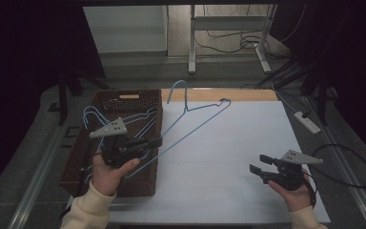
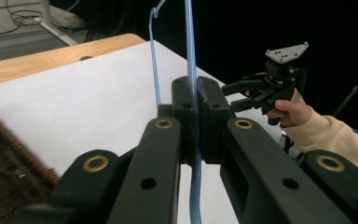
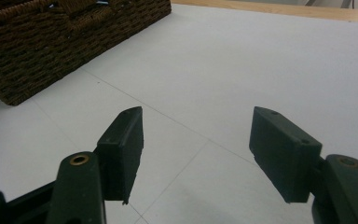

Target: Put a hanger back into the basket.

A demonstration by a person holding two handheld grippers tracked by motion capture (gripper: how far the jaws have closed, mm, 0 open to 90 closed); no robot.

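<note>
Left tongs (image 1: 155, 142), clenched on the blue wire hanger (image 1: 190, 129) above the basket (image 1: 145, 98), hold its long axis slanting far-right over the white bench (image 1: 228, 157), while the released right tongs (image 1: 258, 163) wait near-right, well apart.

The hanger (image 1: 190, 125) is light blue wire, as are the hangers (image 1: 140, 119) in the dark brown woven basket (image 1: 106, 98). The table (image 1: 228, 157) is white with a pale wood far edge — both grippers are black, sleeves cream.
</note>
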